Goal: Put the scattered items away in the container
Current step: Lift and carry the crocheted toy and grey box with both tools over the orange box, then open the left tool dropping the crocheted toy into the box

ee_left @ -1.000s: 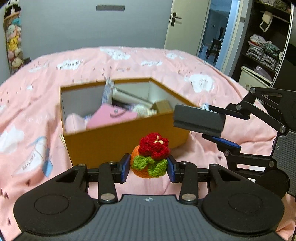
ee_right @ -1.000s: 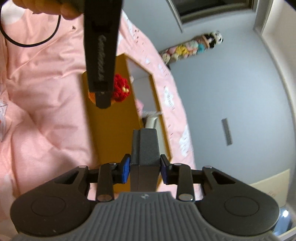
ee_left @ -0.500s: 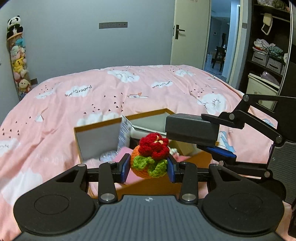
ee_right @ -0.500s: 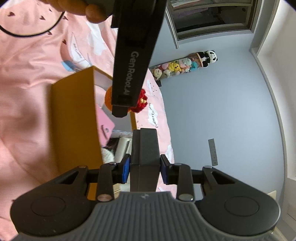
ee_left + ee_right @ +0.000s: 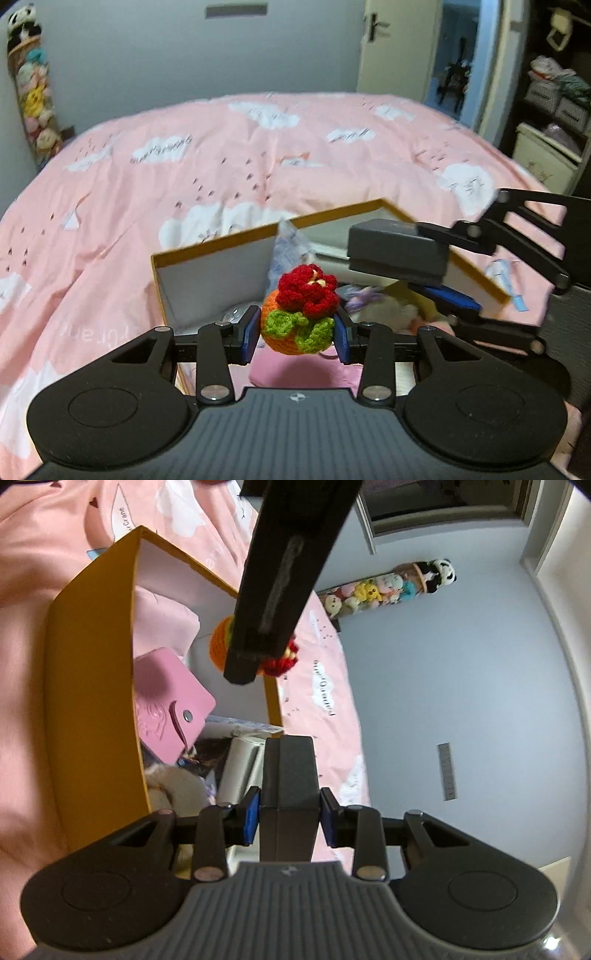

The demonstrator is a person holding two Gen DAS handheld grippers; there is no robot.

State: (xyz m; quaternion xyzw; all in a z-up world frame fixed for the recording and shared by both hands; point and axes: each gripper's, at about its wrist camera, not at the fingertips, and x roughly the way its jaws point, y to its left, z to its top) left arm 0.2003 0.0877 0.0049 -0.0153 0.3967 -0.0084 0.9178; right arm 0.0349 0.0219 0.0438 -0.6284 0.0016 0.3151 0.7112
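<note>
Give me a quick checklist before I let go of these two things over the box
1. Left gripper shut on crochet flower: ok.
2. Right gripper shut on dark block: ok.
3. Flower above the box opening: ok.
4. Block above the opening: ok.
5. Free space under the flower: cannot tell; pink wallet and other items already lie inside.
6. Grippers clear of each other: ok.

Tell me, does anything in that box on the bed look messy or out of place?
Nothing looks damaged or spilled. The orange box holds a loose jumble: a pink wallet lies tilted against other items. The left gripper holds a crocheted flower above the box, and the right gripper a dark grey block.
</note>
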